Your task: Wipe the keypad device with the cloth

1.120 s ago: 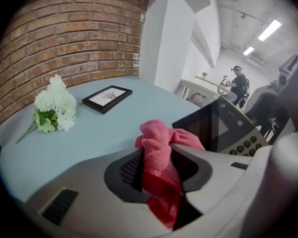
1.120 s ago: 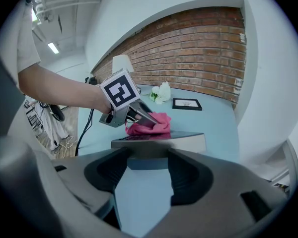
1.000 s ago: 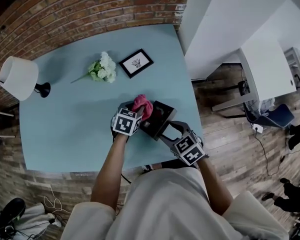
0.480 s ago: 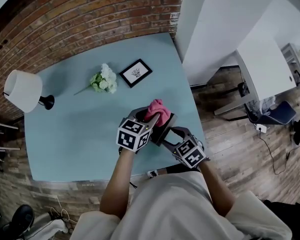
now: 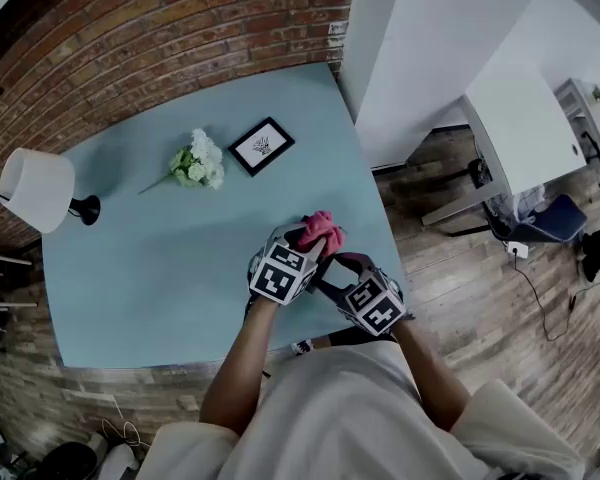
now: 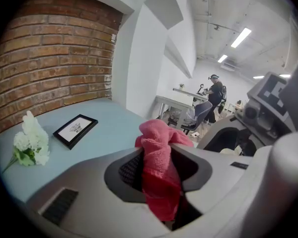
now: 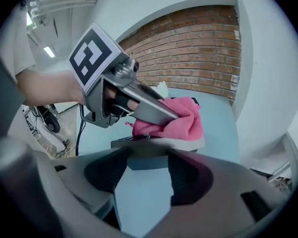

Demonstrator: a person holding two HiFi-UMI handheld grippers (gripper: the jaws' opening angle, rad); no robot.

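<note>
Left gripper (image 6: 161,157): we see its jaws closed tight on a pink cloth (image 6: 161,175), which bunches out past the tips

Right gripper (image 7: 149,165): its jaws are clamped on the near edge of the grey keypad device (image 7: 156,144)

Cloth: in the right gripper view it lies on top of the device, with the left gripper's jaws on it

Keypad device: we hold it flat between our two grippers, over the near right part of the table (image 5: 150,268); from the head view the cloth and grippers hide most of it

Table: light blue, with one corner against a brick wall (image 5: 130,28)

Far side of table: a small bunch of white flowers (image 5: 195,163) lies just beside a black picture frame (image 5: 261,145)

Left edge of table: a lamp (image 5: 35,188) with a white shade

Room beyond: white desks on a wood floor, and a person (image 6: 216,90) standing far off
</note>
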